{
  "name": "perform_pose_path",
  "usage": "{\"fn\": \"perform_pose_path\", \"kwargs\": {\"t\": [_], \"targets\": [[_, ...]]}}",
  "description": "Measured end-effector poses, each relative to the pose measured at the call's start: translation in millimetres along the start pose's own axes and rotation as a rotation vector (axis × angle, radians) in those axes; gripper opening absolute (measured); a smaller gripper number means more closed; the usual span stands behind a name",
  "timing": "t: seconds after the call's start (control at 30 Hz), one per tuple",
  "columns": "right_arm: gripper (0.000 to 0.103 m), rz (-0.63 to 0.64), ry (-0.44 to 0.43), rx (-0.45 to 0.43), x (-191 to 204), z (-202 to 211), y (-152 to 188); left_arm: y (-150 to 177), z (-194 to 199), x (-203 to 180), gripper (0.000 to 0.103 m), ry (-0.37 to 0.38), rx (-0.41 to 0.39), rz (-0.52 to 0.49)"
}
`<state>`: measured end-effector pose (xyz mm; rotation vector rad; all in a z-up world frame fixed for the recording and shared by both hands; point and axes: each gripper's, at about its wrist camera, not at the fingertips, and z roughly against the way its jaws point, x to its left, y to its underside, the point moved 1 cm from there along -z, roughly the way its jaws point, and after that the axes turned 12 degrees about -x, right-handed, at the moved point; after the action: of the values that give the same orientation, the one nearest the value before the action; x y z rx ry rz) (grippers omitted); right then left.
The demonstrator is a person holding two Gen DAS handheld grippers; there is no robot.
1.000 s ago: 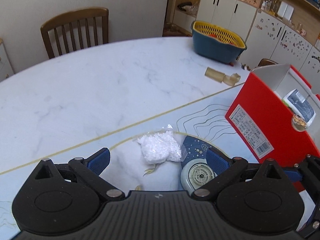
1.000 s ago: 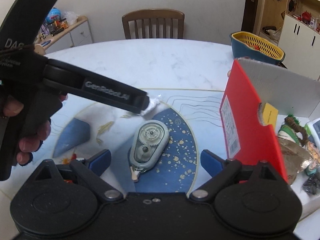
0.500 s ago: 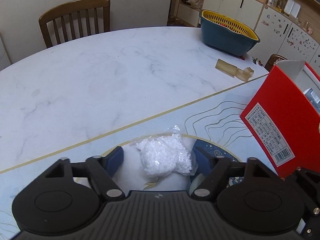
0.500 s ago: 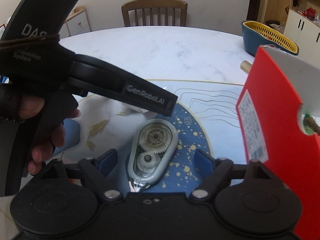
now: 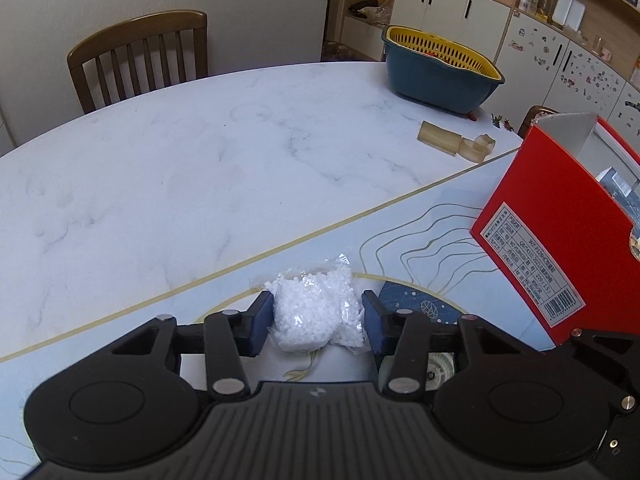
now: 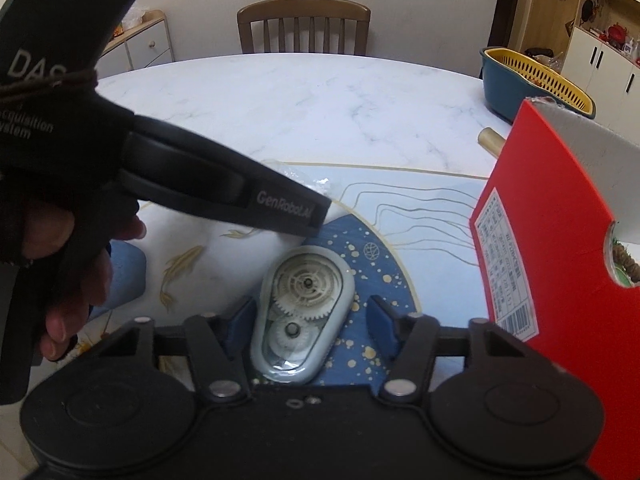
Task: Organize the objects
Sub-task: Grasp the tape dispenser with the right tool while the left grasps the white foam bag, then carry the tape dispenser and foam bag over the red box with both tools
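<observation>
The bag of white pellets (image 5: 316,312) is lying on the patterned mat (image 5: 432,240) directly between the blue pads of my left claw (image 5: 317,322), and I am closing that claw in on it: both pads are touching the crinkled plastic on either side, so I am gripping the bag while it is resting on the bench (image 5: 200,160). The correction tape dispenser (image 6: 304,312) is lying flat on the dark blue spotted part of the mat (image 6: 380,280), between the pads of my right claw (image 6: 306,326). That claw has also been closing; its left pad is sitting against the dispenser's edge, while a narrow gap is showing beside the right pad, so it is not gripping yet. Just to the right of both claws the red box (image 5: 560,240) is standing open-topped on the mat. Far ahead of my left claw and to its right, the blue basket with the yellow rim (image 5: 440,64) is sitting near the bench's far edge, with two small tan pieces (image 5: 456,142) lying between it and the box. A wooden chair (image 6: 304,28) is standing beyond the bench, straight ahead of my right claw.
</observation>
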<state>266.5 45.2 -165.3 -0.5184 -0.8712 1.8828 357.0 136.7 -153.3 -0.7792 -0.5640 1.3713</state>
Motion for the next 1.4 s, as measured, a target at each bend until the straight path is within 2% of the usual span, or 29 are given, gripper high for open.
{"fn": "perform_pose_path", "kwargs": {"t": [0.13, 0.3, 0.6, 1.03, 1.4], "targets": [[0.046, -0.004, 0.0, 0.002, -2.2, 3.7, 0.4, -1.0, 2.8, 1.9, 0.037, 0.0, -0.003, -0.008], [0.046, -0.033, 0.009, 0.006, -9.1, 9.9, -0.2, 1.0, 6.7, 5.4, 0.035, -0.009, 0.001, -0.001], [0.046, -0.071, 0.015, -0.015, -18.0, 44.8, -1.9, 6.7, 29.5, 10.7, 0.034, -0.045, -0.004, 0.027], [0.046, -0.093, -0.011, -0.098, -32.6, 106.0, -15.8, 1.2, 92.6, 1.5, 0.034, -0.041, -0.054, 0.086], [0.046, -0.101, -0.047, -0.151, -61.2, 152.9, -27.5, -13.4, 149.4, -36.8, 0.034, 0.006, -0.138, 0.101]]}}
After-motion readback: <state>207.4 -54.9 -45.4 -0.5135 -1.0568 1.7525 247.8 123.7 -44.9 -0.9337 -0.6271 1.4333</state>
